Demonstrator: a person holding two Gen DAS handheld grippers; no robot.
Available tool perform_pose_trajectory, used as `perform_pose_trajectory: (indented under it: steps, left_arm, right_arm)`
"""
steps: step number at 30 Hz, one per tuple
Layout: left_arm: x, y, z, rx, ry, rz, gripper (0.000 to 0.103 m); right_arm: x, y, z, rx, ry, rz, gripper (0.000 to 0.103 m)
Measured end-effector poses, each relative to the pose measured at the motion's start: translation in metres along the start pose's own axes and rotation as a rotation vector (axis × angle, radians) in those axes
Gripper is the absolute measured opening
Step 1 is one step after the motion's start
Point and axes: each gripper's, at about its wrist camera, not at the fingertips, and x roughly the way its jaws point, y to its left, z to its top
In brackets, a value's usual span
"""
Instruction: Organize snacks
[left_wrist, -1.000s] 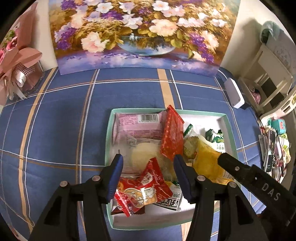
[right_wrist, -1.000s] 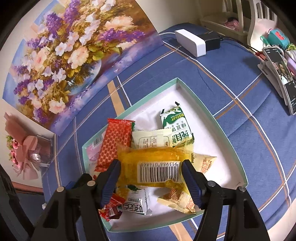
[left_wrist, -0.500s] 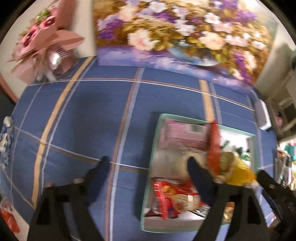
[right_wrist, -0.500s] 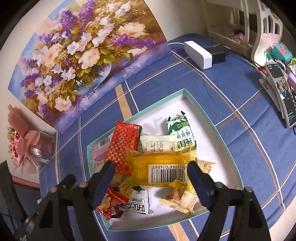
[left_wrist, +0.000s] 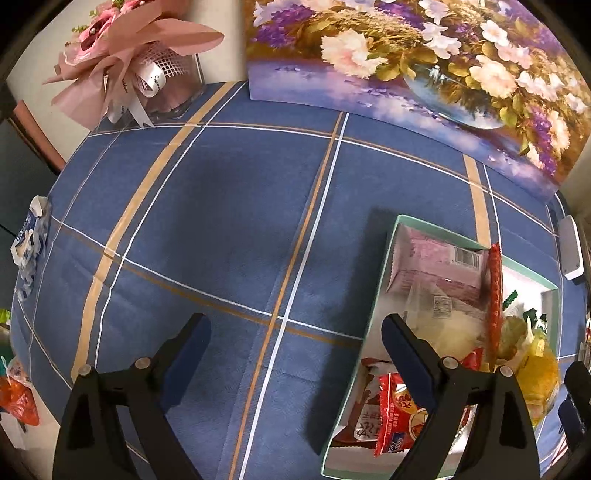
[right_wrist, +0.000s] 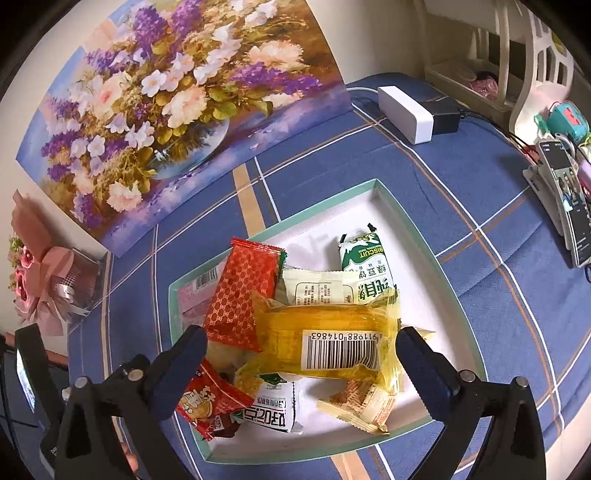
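Observation:
A white box with a teal rim (right_wrist: 436, 254) holds several snack packets on the blue plaid tablecloth. A yellow packet with a barcode (right_wrist: 325, 343) lies on top, beside a red patterned packet (right_wrist: 243, 299) and a green biscuit packet (right_wrist: 365, 269). My right gripper (right_wrist: 299, 354) is open and empty above the yellow packet. My left gripper (left_wrist: 295, 354) is open and empty over bare cloth at the box's left rim (left_wrist: 380, 280). A pink packet (left_wrist: 436, 266) and a red packet (left_wrist: 395, 417) show in the box.
A flower painting (right_wrist: 177, 96) leans on the wall behind. A pink bouquet (left_wrist: 133, 62) stands at the back left. A white adapter (right_wrist: 406, 110), a phone on a stand (right_wrist: 565, 192) and a white rack are at the right. More packets (left_wrist: 29, 240) lie at the left table edge.
My left gripper has swung left, away from the box's snacks, and opened wider over the cloth. My right gripper has risen and opened wider above the yellow packet.

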Motion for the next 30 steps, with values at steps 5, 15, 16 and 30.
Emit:
perform_pose_trajectory:
  steps: [5, 15, 16, 30]
  left_arm:
    - [-0.003, 0.001, 0.0, -0.005, -0.008, -0.004, 0.094]
    - [-0.027, -0.006, -0.005, 0.05, -0.061, 0.021, 0.094]
    - [-0.029, -0.007, -0.007, 0.065, -0.071, 0.034, 0.094]
    - [-0.059, 0.015, -0.045, 0.102, -0.103, 0.04, 0.094]
  right_arm:
    - [-0.001, 0.007, -0.001, -0.026, -0.004, 0.007, 0.103]
    - [-0.01, 0.021, -0.007, -0.076, -0.02, 0.01, 0.103]
    - [-0.01, 0.023, -0.008, -0.082, -0.02, 0.011, 0.103]
    - [-0.039, 0.038, -0.047, -0.179, -0.05, -0.016, 0.103]
